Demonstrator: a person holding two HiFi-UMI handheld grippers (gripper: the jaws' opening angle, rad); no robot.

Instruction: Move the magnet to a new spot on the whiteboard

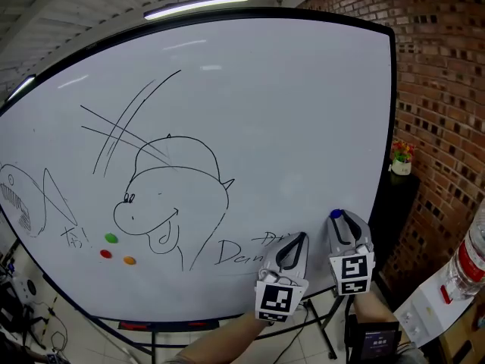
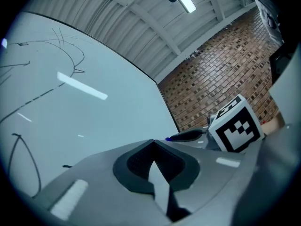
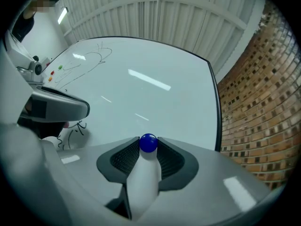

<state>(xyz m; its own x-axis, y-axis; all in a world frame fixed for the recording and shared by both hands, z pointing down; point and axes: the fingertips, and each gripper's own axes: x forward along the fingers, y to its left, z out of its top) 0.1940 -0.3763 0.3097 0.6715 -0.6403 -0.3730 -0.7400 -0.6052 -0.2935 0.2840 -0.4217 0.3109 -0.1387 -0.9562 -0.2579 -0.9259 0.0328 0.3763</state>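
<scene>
A large whiteboard (image 1: 250, 127) covered with marker doodles fills the head view. My right gripper (image 1: 337, 217) is shut on a small blue ball magnet (image 1: 336, 214), held at its fingertips just off the board's lower right part. In the right gripper view the blue magnet (image 3: 148, 142) sits pinched between the two dark pads, with the whiteboard (image 3: 141, 93) beyond. My left gripper (image 1: 301, 237) hovers beside it to the left, shut with nothing in it; in its own view the jaws (image 2: 153, 141) meet at a point. Green (image 1: 111, 238), red (image 1: 106, 254) and orange (image 1: 129, 261) magnets stick to the board's lower left.
A brick wall (image 1: 439, 89) stands to the right of the board. A black cabinet with a small flower pot (image 1: 401, 160) is beside the board's right edge. A water bottle (image 1: 470, 260) stands at the far right. The board's stand legs and cables are below.
</scene>
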